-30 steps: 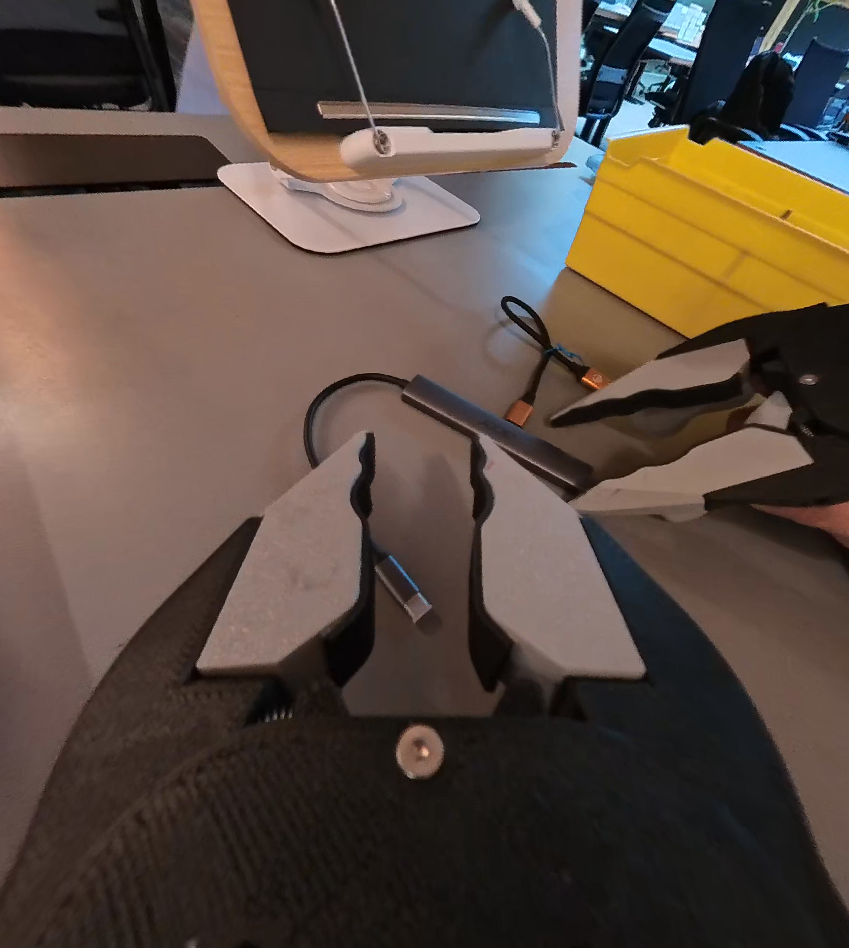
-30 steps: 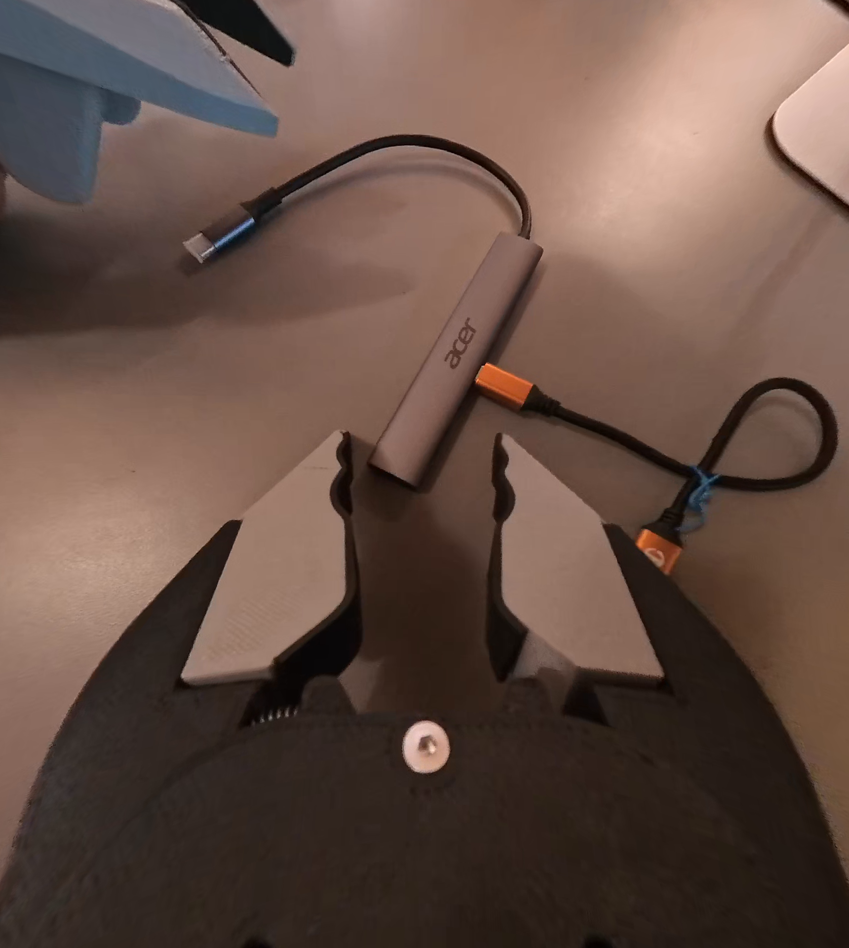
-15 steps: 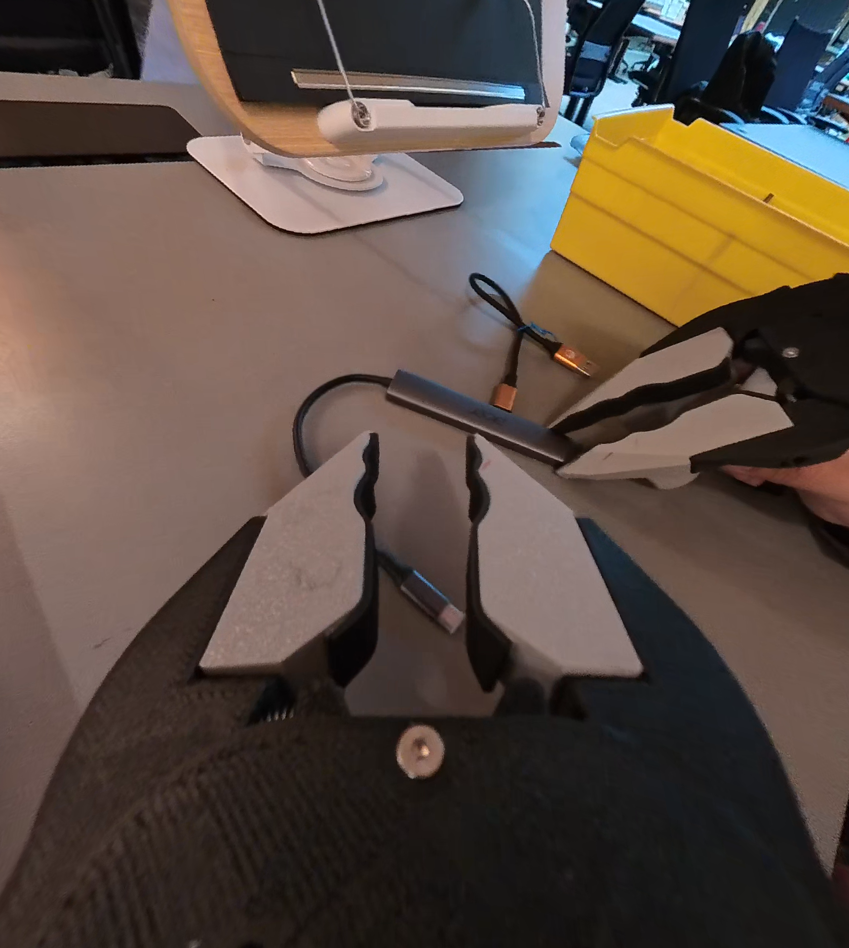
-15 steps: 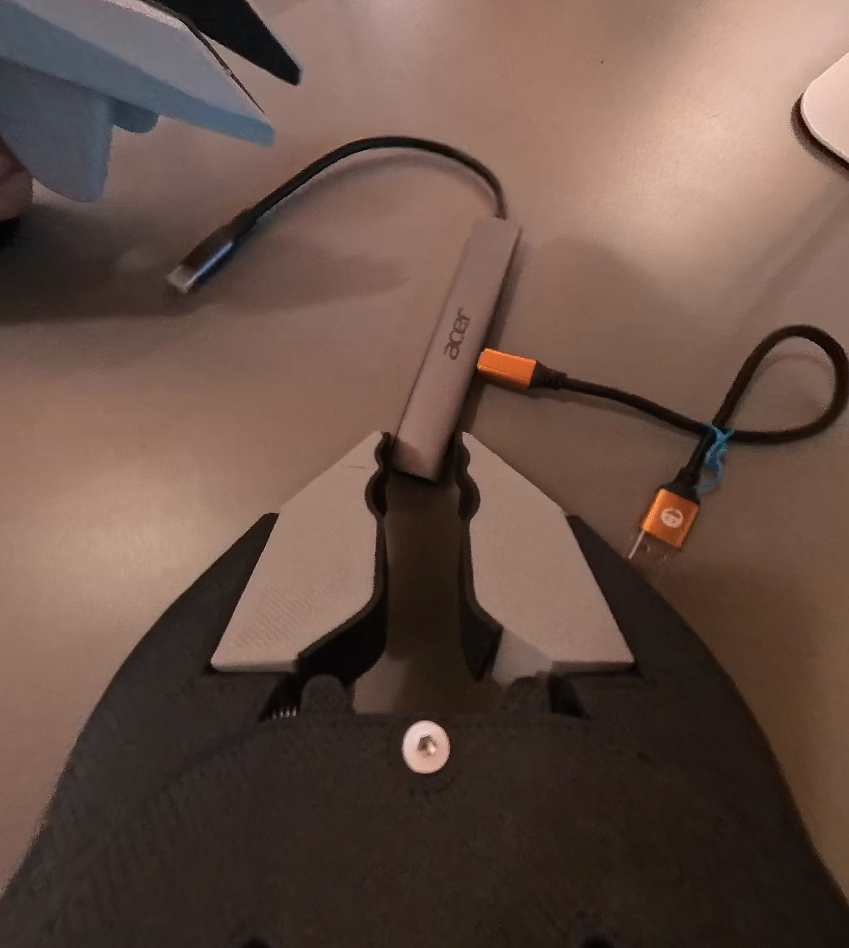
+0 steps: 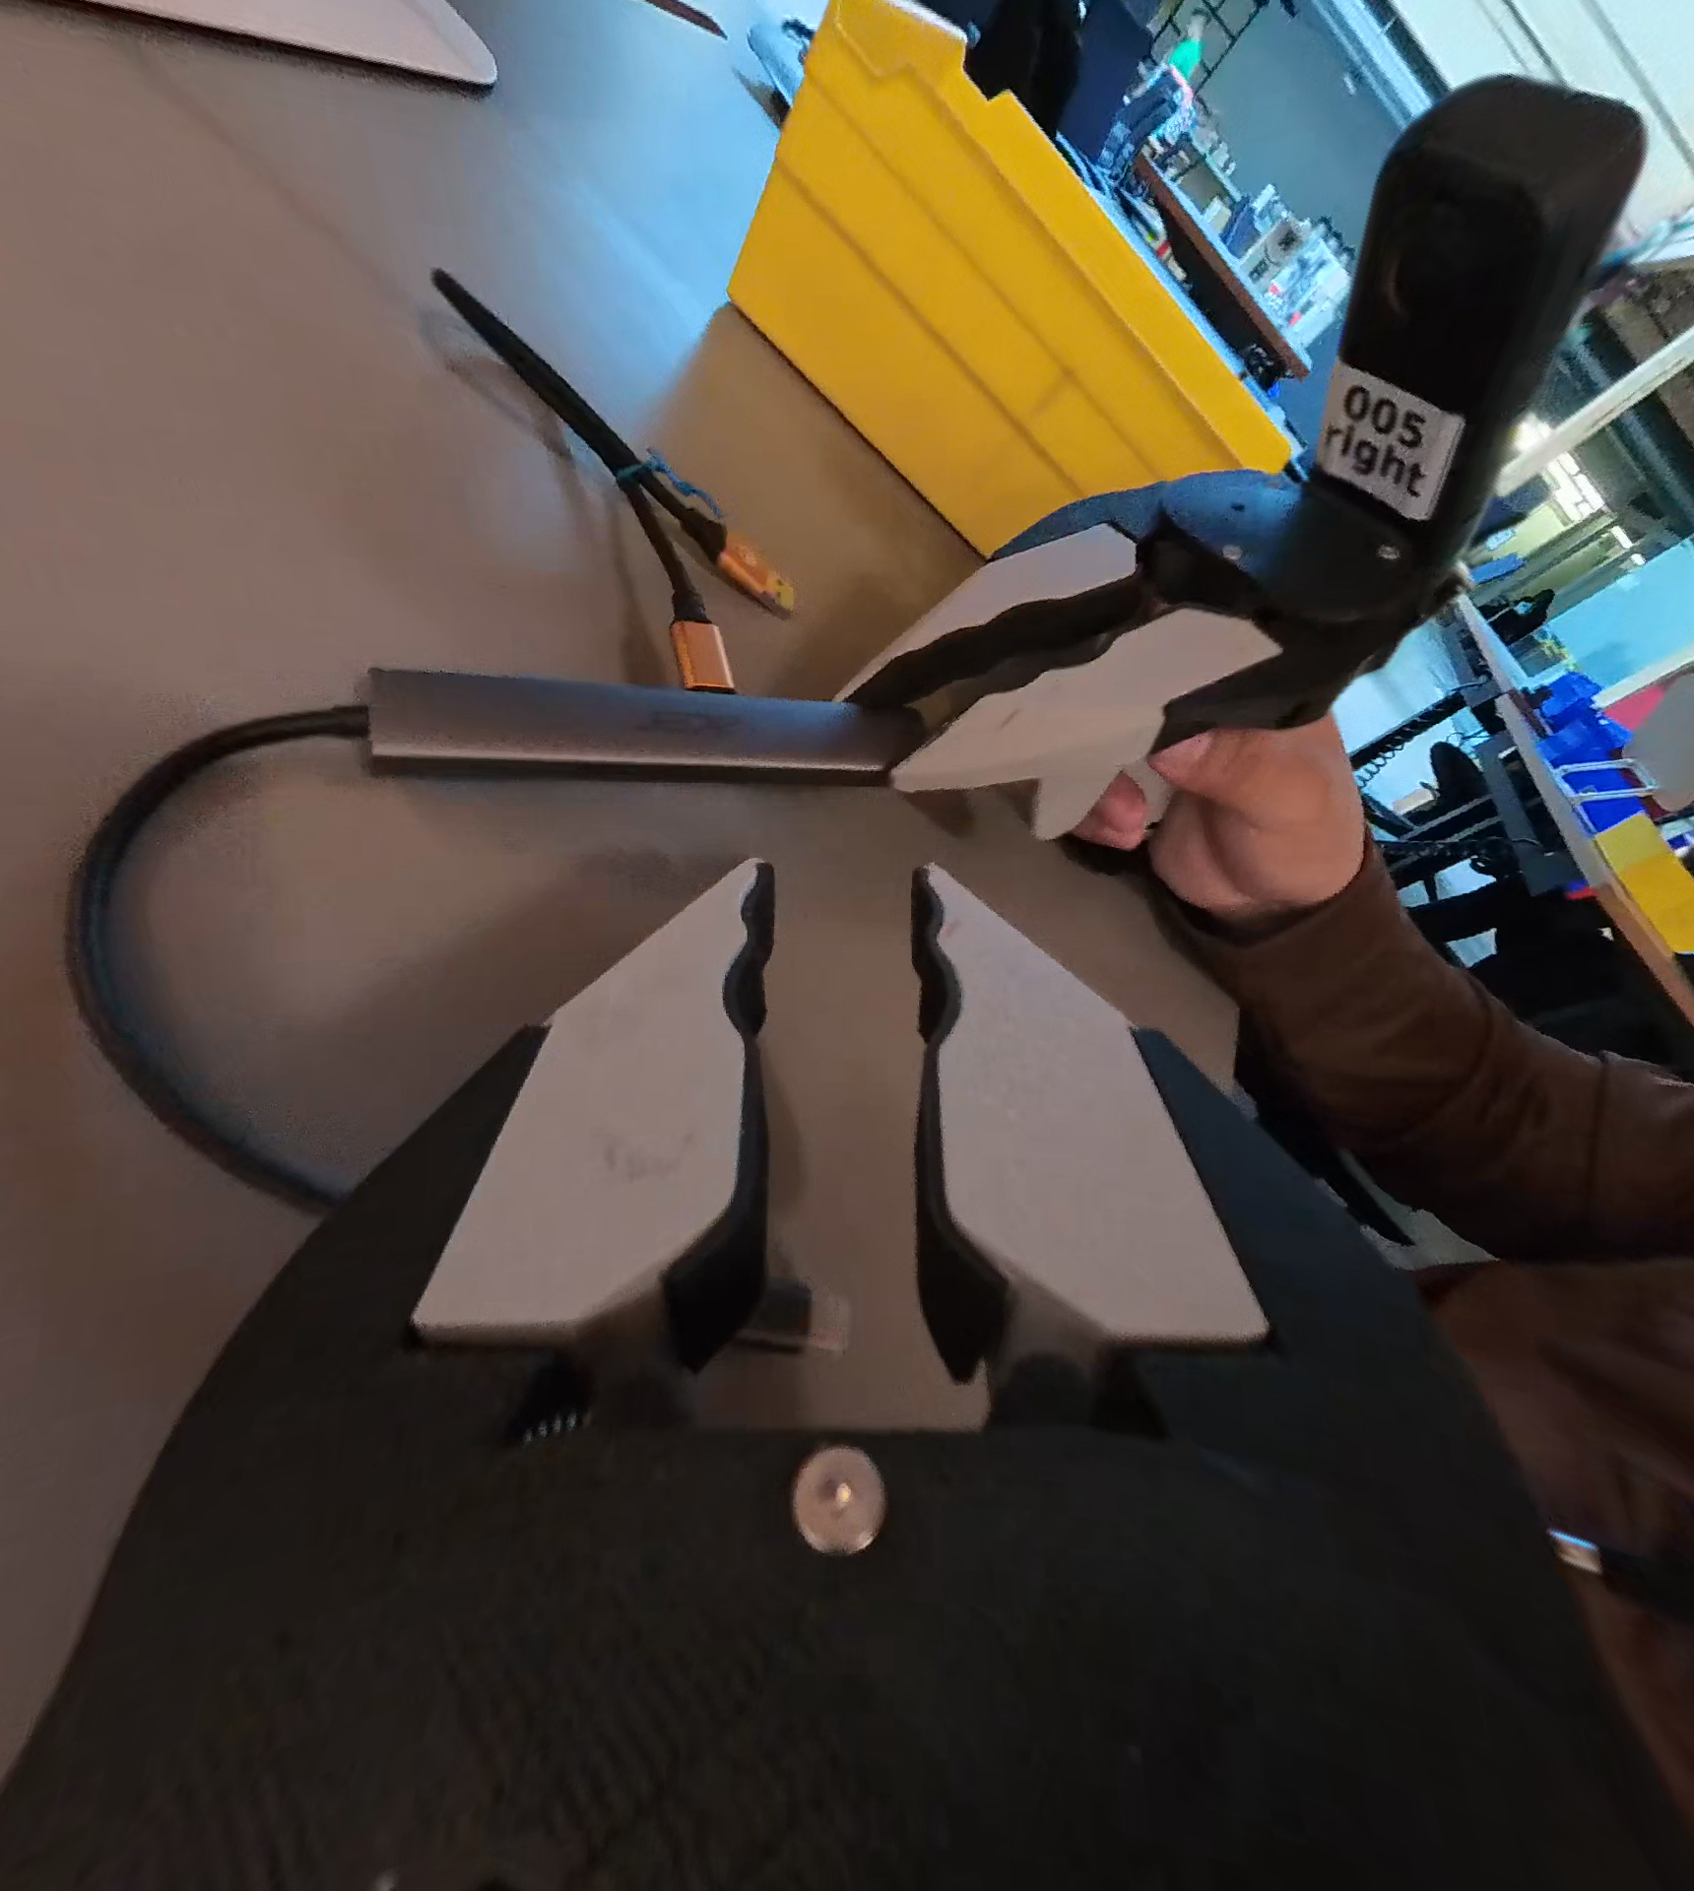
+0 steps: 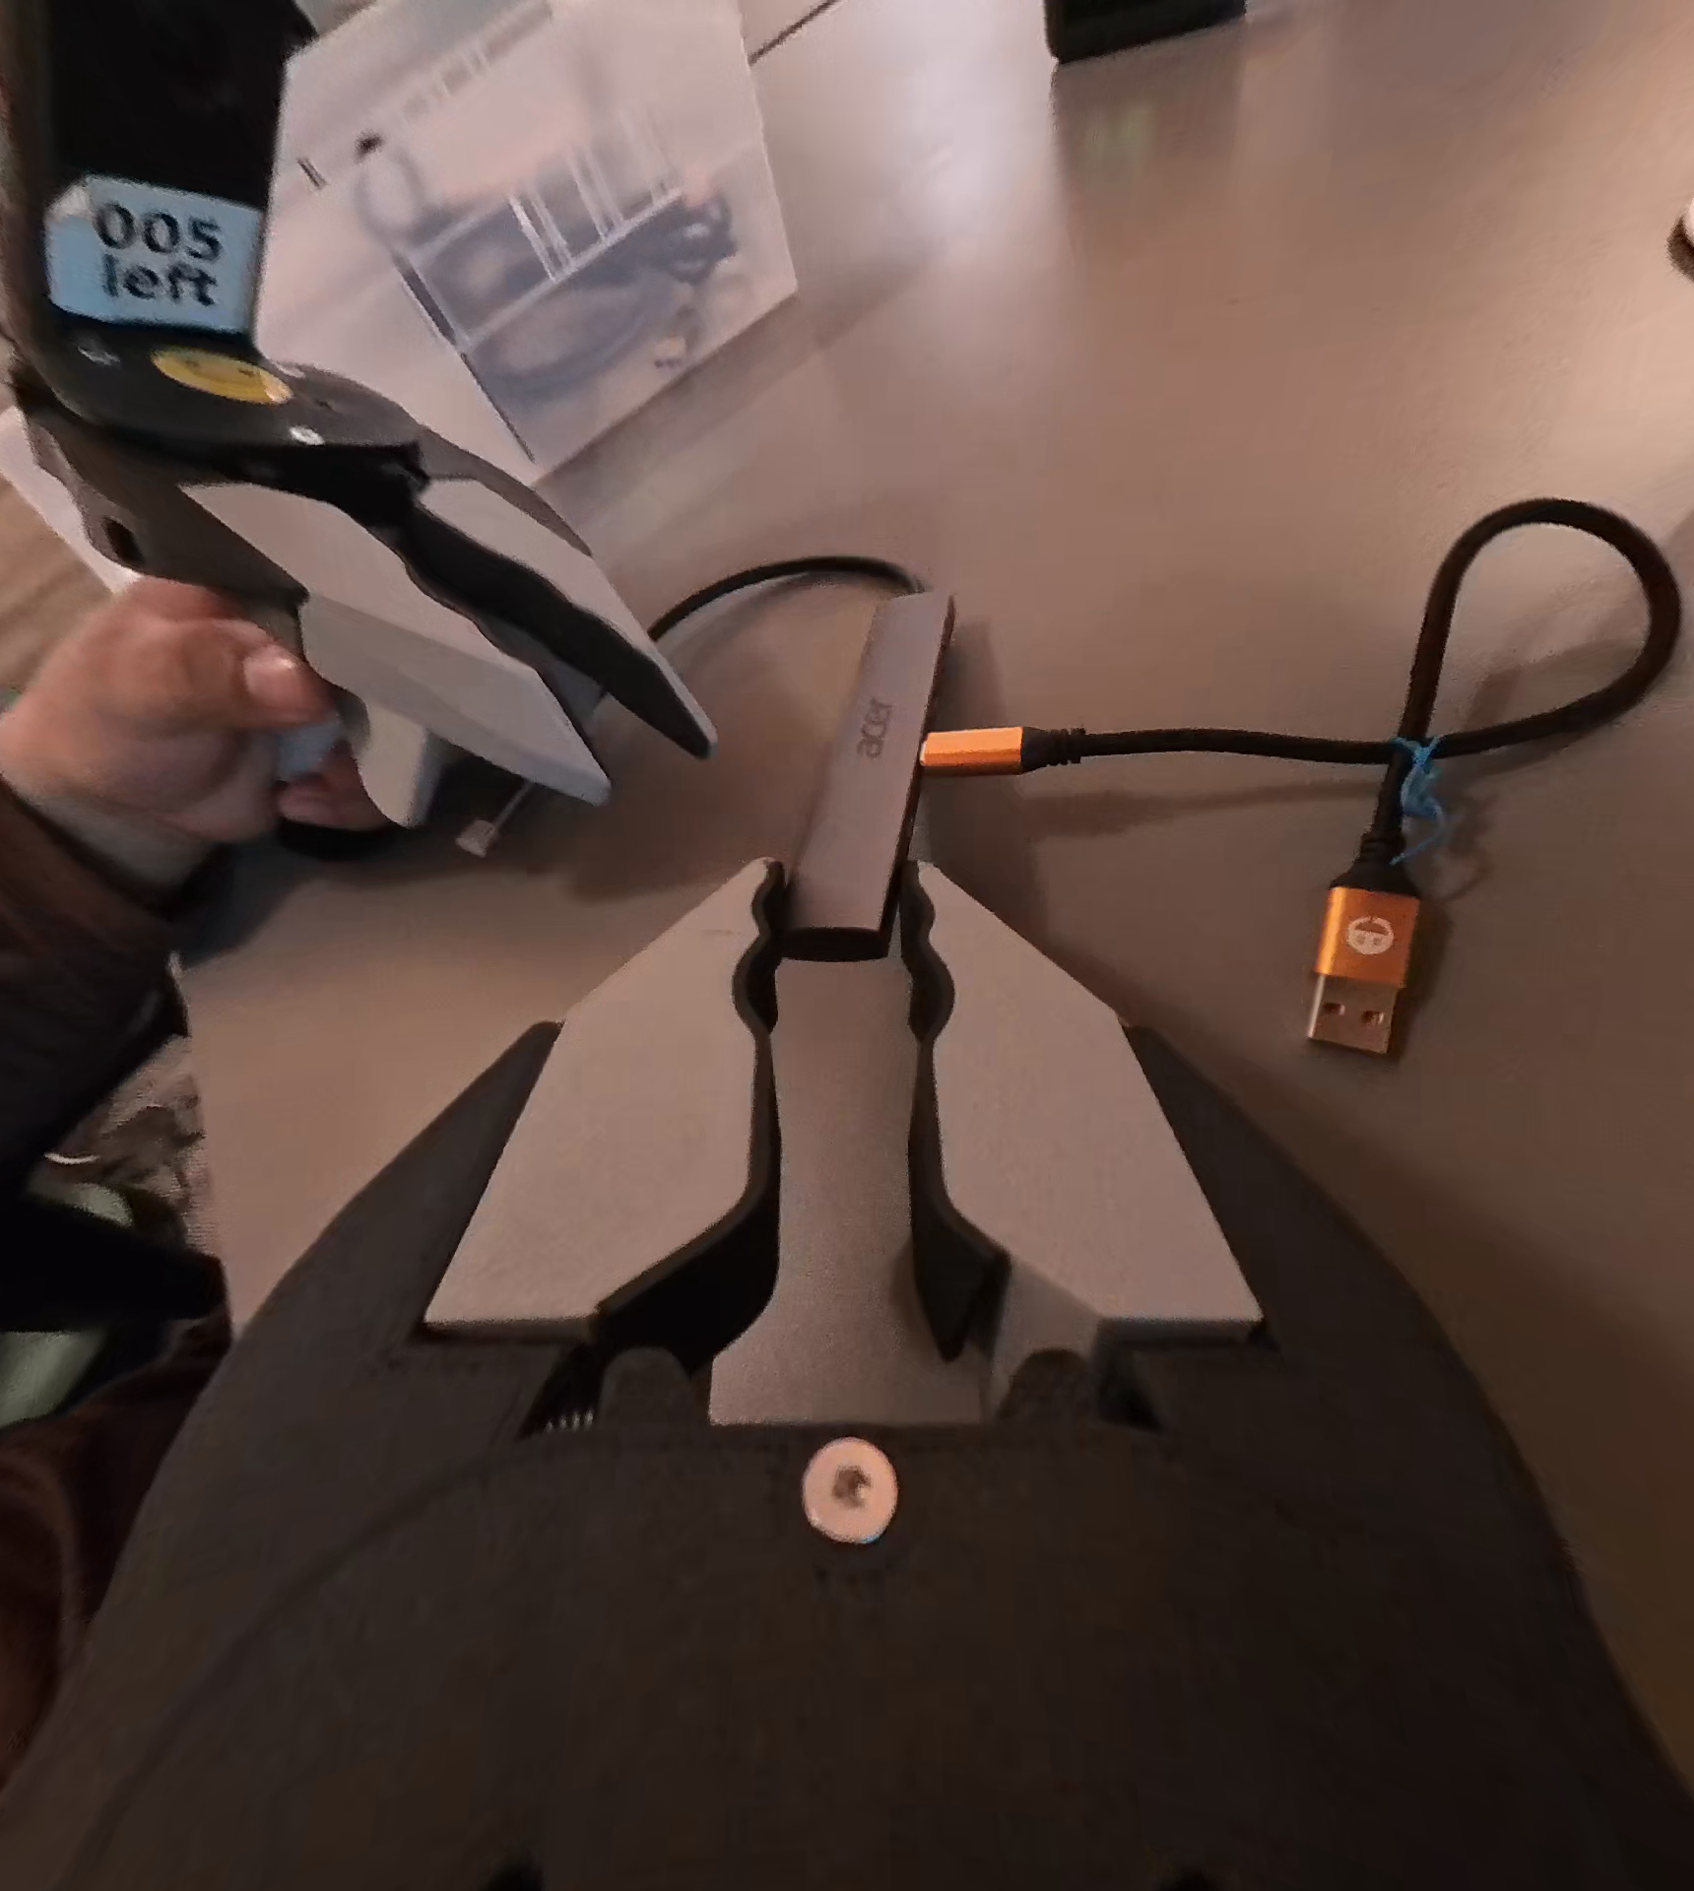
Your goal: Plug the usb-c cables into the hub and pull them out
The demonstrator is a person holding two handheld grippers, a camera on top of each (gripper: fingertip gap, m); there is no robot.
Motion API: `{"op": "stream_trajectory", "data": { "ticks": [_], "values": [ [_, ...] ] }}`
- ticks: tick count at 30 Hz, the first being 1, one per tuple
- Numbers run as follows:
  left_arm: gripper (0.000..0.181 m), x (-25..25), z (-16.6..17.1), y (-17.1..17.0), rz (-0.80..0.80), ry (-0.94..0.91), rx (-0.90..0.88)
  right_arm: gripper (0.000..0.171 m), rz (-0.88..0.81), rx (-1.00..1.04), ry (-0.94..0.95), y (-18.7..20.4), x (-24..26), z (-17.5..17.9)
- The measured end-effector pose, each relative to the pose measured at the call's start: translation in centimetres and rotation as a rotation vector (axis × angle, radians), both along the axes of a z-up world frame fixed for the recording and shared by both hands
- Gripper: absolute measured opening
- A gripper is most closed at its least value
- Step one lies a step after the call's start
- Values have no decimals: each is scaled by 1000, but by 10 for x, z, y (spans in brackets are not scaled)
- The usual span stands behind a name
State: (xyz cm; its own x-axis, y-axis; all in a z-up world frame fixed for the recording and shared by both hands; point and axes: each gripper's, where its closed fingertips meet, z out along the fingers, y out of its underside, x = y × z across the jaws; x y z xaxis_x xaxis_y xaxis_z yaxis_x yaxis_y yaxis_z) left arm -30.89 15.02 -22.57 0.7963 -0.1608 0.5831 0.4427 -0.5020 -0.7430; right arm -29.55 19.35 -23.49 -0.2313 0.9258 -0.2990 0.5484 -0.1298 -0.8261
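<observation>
1. My right gripper is closed on the near end of the slim grey metal hub, its fingertips pinching the hub's two long sides. From the left wrist view the hub looks raised a little off the grey bench, though I cannot be sure.

2. My left gripper is narrowly parted and holds nothing. It hangs just short of the hub's long side, with bare bench between its fingers.

3. The short black cable with orange metal plugs lies on the bench beyond the hub. Its small orange USB-C plug points at the hub's far long side and touches it or nearly does; I cannot tell whether it is seated. Its larger orange plug lies free, well apart from the hub.

4. The hub's own black lead loops round to my left, its silver plug lying on the bench under my left gripper.

5. I judge that I am in the bracing step: the hub is held, no cable gripped.

6. Next, my left gripper must reach over the hub, close on the small orange plug by its shell, and move it straight along the port's line while the right keeps the hub from twisting.

7. A yellow plastic bin stands farther back, out of the way.
</observation>
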Motion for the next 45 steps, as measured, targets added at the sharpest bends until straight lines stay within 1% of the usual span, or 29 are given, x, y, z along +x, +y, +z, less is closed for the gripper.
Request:
{"op": "stream_trajectory", "data": {
  "ticks": [5, 6, 8, 11, 13, 14, 22, 23, 24, 26, 28, 32, 34, 35, 36, 37, 39, 41, 43, 45],
  "values": [
    [30, 7, -2, 6, -1, -65, -20, 19, 38, -103, 19, -7, 1, 6],
    [30, 5, -4, 7, 12, -69, -30, 11, 45, -120, 16, -8, 2, 6],
    [30, 3, -5, 7, 30, -81, -40, 8, 51, -154, 20, -8, 3, 8],
    [31, 6, -7, 7, 17, -102, -58, 7, 37, -162, 19, -5, 3, 7],
    [30, 6, -8, 7, 20, -91, -61, 7, 41, -150, -16, -6, 3, 1],
    [29, 5, -8, 7, 23, -88, -60, 0, 44, -133, -23, -7, 3, 0],
    [29, 1, -6, 7, 38, -131, -47, 0, 70, 62, -88, -15, 4, -17],
    [29, 2, -6, 7, 38, -132, -47, 10, 71, 76, -91, -15, 3, -18],
    [29, 2, -6, 7, 37, -132, -49, 28, 70, 94, -95, -16, 3, -19],
    [29, 2, -6, 7, 34, -132, -51, 44, 76, 145, -101, -18, 3, -22],
    [29, 3, -6, 7, 30, -136, -47, 51, 76, 221, -105, -19, 3, -26],
    [29, 2, -3, 6, 32, -149, -33, 54, 58, 377, -129, -19, 4, -35],
    [27, -1, -2, 7, 45, -144, -21, 51, 44, 398, -127, -20, 5, -35],
    [27, -2, -1, 7, 53, -138, -16, 44, 41, 396, -128, -21, 6, -35],
    [27, -3, 0, 7, 63, -129, -10, 24, 47, 391, -128, -23, 7, -35],
    [27, -5, 1, 6, 70, -117, -2, 20, 47, 395, -127, -23, 7, -35],
    [28, -7, 6, 4, 55, -85, 21, 20, 56, 416, -121, -24, 8, -35],
    [41, -10, 16, -3, 27, -22, 32, 19, 84, 421, -115, -28, 10, -35],
    [55, -9, 29, -14, -20, 108, 54, 19, 107, 426, -107, -30, 11, -35],
    [64, -9, 30, -25, -46, 281, 23, 19, 123, 452, -82, -30, 12, -32]
  ]
}}
